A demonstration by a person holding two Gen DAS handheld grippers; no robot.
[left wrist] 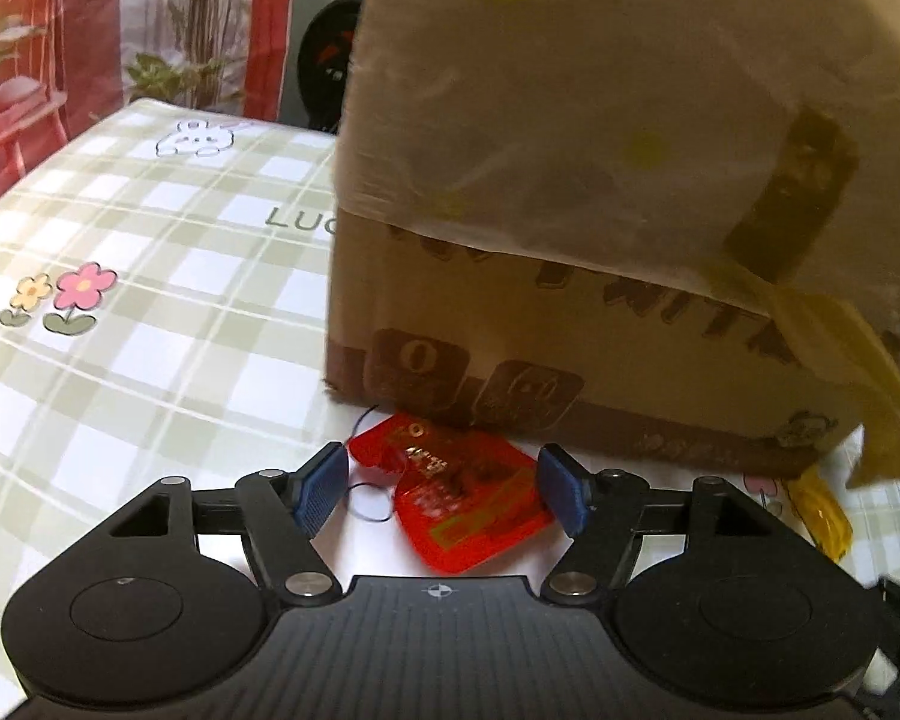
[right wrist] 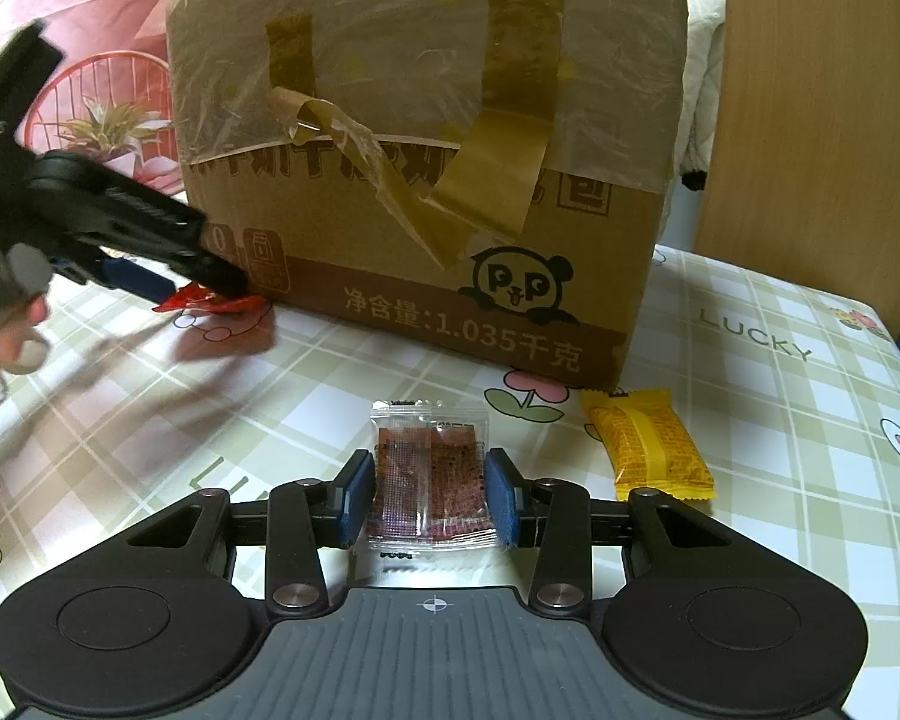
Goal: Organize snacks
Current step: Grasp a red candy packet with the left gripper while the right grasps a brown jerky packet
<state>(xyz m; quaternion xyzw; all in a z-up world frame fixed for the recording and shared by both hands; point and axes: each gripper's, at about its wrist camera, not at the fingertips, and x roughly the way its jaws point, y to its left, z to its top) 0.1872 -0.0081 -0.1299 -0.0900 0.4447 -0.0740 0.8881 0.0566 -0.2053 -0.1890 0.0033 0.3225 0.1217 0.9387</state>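
1. At twelve o'clock in both wrist views, a taped cardboard carton [right wrist: 426, 180] printed with a panda is standing on the checked tablecloth [right wrist: 750, 396], with loose brown tape [right wrist: 486, 180] peeling off its front.
2. Over the tablecloth at nine o'clock in the right wrist view, the left gripper [left wrist: 444, 489] is reaching toward the carton's bottom corner, and a hand [right wrist: 0, 330] is showing at the frame's edge behind it.
3. At six o'clock in its own view, the right gripper [right wrist: 429, 495] is sitting low over the cloth with its blue pads [right wrist: 501, 495] bracketing a clear sachet; whether they are pressing it, I cannot tell.
4. At four o'clock from the carton in the right view, a yellow wrapped snack [right wrist: 648, 450] is lying flat on the cloth, just beside the carton's corner.
5. Between the right gripper's pads, the clear sachet of reddish-brown snack [right wrist: 429, 480] is lying flat.
6. Against the carton's base, a red snack packet [left wrist: 468, 498] is lying between the left gripper's spread pads [left wrist: 315, 492], which are standing wide apart without clamping it.
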